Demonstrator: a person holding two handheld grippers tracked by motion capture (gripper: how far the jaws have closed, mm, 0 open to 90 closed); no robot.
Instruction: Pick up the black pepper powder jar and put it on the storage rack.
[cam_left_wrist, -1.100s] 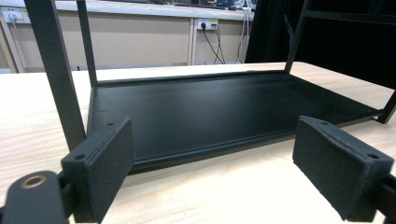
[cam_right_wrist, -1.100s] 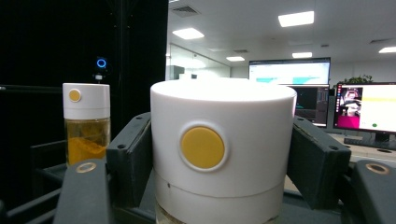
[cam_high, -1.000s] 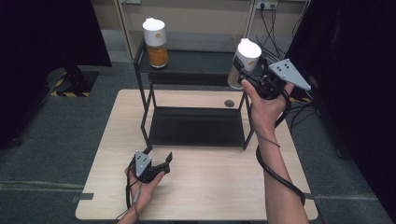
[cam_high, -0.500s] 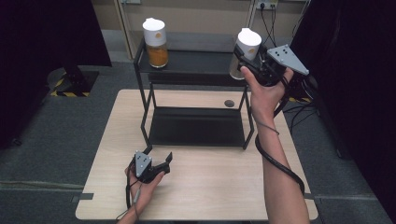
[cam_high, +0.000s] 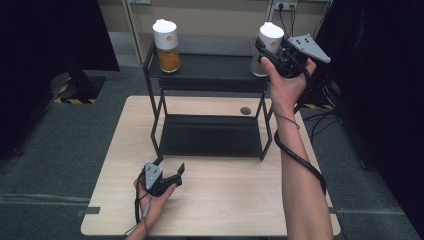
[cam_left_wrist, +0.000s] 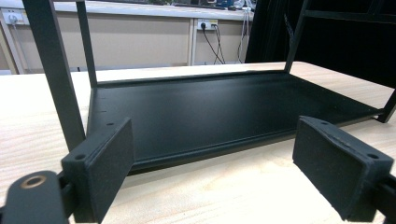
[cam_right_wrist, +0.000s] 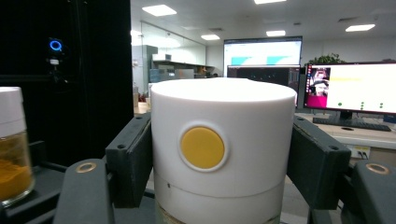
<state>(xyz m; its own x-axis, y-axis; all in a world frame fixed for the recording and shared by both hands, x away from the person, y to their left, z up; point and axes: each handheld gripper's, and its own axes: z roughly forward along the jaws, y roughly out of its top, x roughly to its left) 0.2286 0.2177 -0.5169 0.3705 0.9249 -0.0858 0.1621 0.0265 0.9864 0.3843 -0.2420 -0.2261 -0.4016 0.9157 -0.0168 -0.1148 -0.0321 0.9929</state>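
The white-capped jar (cam_high: 269, 42) sits clamped by its cap in the right claw (cam_high: 274, 46), held at the right end of the black rack's top shelf (cam_high: 210, 65), well apart from the orange-filled jar (cam_high: 167, 46). A tilt could slip it off the edge. The left claw (cam_high: 172, 176) rests wide and empty on the tabletop (cam_high: 225, 200).

light: even, overhead | corners: dark | near jaws: soft focus
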